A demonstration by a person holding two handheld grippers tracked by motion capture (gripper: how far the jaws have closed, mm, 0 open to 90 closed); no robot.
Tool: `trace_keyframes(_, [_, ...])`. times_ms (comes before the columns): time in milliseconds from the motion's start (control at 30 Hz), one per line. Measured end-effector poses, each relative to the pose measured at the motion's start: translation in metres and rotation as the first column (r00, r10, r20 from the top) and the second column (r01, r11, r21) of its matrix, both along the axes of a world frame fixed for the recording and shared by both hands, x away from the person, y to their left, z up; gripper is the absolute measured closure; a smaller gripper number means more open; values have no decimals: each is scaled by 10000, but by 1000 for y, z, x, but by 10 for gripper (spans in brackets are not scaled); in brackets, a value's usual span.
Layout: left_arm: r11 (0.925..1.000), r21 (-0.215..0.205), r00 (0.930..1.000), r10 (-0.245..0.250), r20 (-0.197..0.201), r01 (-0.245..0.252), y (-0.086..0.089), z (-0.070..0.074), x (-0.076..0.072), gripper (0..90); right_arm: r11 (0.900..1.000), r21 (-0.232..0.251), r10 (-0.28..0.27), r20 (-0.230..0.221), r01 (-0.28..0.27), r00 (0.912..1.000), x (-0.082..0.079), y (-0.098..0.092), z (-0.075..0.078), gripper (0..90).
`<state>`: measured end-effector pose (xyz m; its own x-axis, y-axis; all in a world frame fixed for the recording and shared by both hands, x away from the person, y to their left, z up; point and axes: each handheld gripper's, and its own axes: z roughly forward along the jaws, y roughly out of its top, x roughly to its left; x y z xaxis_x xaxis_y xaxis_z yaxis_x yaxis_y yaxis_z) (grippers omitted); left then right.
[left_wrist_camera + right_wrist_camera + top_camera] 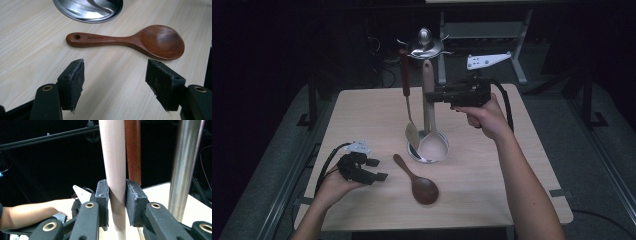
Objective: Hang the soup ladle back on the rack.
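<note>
Pinching the pale ladle [429, 107] on the upper part of its handle, the right tool [435, 95] reaches in level from the right; in the right gripper view both pads press the pale shaft [113, 165] from either side, with no gap showing. The ladle stands upright, its bowl low against the round steel base [414, 151] of the utensil stand near the middle of the counter [362, 107], its handle rising toward the stand's top piece [425, 44]. Just left of it hangs a steel spatula [411, 131] with a red-brown handle [404, 72]; the stand's steel post [183, 167] rises close on the right in the right gripper view. The ladle looks rigid, light and smooth, probably plastic or silicone, so a straight shaft of this kind may slip or swivel between flat pads. Judged from that, the grip is best kept high on the handle, square across the shaft, with steady pressure, and any movement should be kept clear of the neighbouring handle and post to avoid knocking them. The left tool [379, 169] rests low at the near left of the counter with its jaws spread and nothing between them. Just beyond its pads [75, 82] lies a dark wooden spoon [130, 41], flat on the counter, bowl facing up, a hanging hole at the handle end. It looks stiff and light, with the narrow neck as the natural grasp point.
</note>
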<state>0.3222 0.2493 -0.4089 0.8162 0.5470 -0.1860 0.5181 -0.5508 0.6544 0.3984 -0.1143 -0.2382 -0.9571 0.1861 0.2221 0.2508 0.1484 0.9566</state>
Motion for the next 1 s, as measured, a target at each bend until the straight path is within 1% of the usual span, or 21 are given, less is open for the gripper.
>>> trace_keyframes(200, [10000,7,10000,0,-57,0,-1,0,-1,314,9997,-34,-263,-43,262,9996,0,1,1,709])
trace_keyframes(333, [10000,-8,10000,-20,-63,20,-1,0,0,313,9989,95,-451,-102,452,9989,2,0,1,695])
trace_keyframes(633, [9999,47,9999,-95,-75,95,-1,-1,0,313,9989,104,-450,-216,453,9988,1,3,2,709])
trace_keyframes(700, [9999,48,9999,-133,-97,134,-2,-1,0,314,9988,116,-471,-367,475,9982,1,4,2,708])
trace_keyframes(867, [9999,46,9998,-141,-130,142,-2,-2,0,314,9983,73,-575,-471,580,9972,3,4,3,722])
trace_keyframes(933, [9999,81,9998,-147,-139,148,-2,-2,1,313,9987,144,-487,-664,497,9966,5,3,2,723])
trace_keyframes(1000, [9999,88,9998,-144,-138,145,-2,-2,1,313,9986,128,-509,-658,519,9965,5,4,1,724])
